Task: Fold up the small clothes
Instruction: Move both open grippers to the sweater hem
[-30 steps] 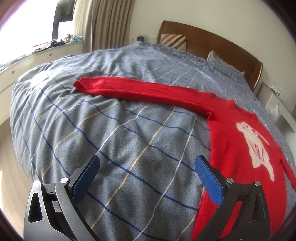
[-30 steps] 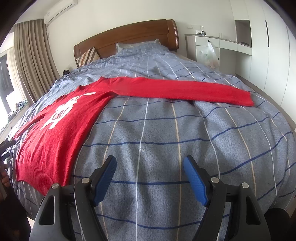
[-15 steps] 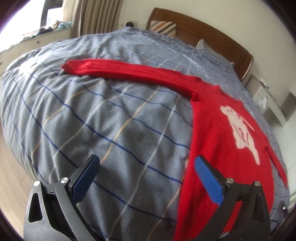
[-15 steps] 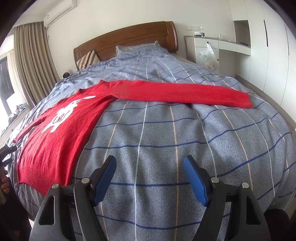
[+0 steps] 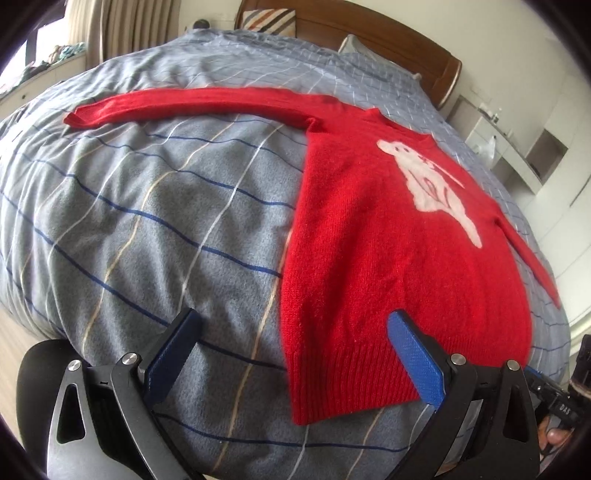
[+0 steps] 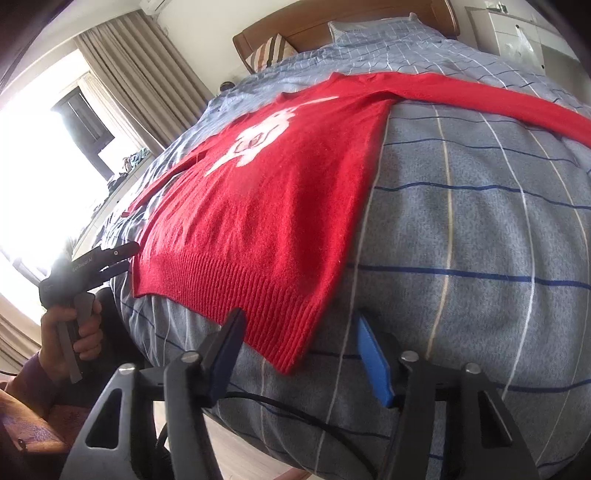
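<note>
A grey plaid duvet [image 5: 155, 206] covers the bed under a wooden headboard [image 5: 369, 33]. On it I see the red sweater [image 5: 388, 251] spread flat, sleeves out. My left gripper [image 5: 295, 354] hangs low at the hem's left corner, jaws wide, holding nothing. My right gripper [image 6: 299, 358] straddles the hem's right corner, also spread and empty. A striped pillow [image 6: 267, 53] leans by the headboard.
</note>
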Demonstrator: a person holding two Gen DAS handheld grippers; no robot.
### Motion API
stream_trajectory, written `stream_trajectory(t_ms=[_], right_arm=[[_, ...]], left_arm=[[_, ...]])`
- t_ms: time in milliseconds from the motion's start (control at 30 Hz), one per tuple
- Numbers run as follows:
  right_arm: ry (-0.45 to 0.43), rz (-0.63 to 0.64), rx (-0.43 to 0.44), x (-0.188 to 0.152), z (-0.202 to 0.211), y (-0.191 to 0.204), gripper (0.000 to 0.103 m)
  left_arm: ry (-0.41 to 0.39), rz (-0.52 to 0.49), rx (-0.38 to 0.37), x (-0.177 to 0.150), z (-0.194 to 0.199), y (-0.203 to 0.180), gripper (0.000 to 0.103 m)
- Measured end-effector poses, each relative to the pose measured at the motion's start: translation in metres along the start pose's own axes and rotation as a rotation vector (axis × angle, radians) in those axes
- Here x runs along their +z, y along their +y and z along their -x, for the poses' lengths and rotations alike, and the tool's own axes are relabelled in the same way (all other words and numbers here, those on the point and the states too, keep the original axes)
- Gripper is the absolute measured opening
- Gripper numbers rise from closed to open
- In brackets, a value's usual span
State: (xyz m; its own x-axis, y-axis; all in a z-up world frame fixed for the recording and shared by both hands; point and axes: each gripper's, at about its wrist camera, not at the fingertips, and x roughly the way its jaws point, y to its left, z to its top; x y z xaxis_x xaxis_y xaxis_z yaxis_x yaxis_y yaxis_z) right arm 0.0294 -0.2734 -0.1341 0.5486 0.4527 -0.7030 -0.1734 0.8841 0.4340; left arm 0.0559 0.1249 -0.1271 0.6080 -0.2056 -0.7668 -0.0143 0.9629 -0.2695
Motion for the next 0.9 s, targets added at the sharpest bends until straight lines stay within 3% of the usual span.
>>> stream_trajectory(t_ms=[33, 67, 200, 333, 433, 600, 733, 900], right_arm=[[0.013, -0.013, 0.012, 0.003, -0.003, -0.003, 0.012], [0.032, -0.026, 0.025, 0.003, -0.007, -0.005, 0.005], [0.076, -0.050, -0.038, -0.010, -0.008, -0.011, 0.003], [0.074, -0.084, -0.038, -0.013, -0.008, -0.020, 0.003], [0.062, -0.041, -0.045, -0.013, -0.008, -0.014, 0.004], [0.031, 0.027, -0.089, -0.015, 0.003, -0.002, 0.024], [-0.057, 0.055, -0.151, -0.014, 0.022, 0.001, 0.050], [-0.192, 0.051, -0.242, -0.009, 0.046, -0.002, 0.057]], left_arm=[[-0.005, 0.008, 0.003, 0.002, 0.000, 0.003, 0.102], [-0.007, 0.016, 0.007, 0.002, 0.001, 0.004, 0.102], [-0.011, 0.040, 0.018, 0.004, 0.000, 0.009, 0.102], [-0.015, 0.038, 0.029, 0.003, 0.000, 0.008, 0.102], [-0.033, 0.025, 0.032, 0.003, 0.003, 0.006, 0.102], [-0.088, 0.020, 0.048, 0.004, 0.012, 0.004, 0.102], [-0.120, 0.039, 0.082, 0.005, 0.016, 0.007, 0.102], [-0.158, 0.078, 0.103, 0.006, 0.022, 0.014, 0.102]])
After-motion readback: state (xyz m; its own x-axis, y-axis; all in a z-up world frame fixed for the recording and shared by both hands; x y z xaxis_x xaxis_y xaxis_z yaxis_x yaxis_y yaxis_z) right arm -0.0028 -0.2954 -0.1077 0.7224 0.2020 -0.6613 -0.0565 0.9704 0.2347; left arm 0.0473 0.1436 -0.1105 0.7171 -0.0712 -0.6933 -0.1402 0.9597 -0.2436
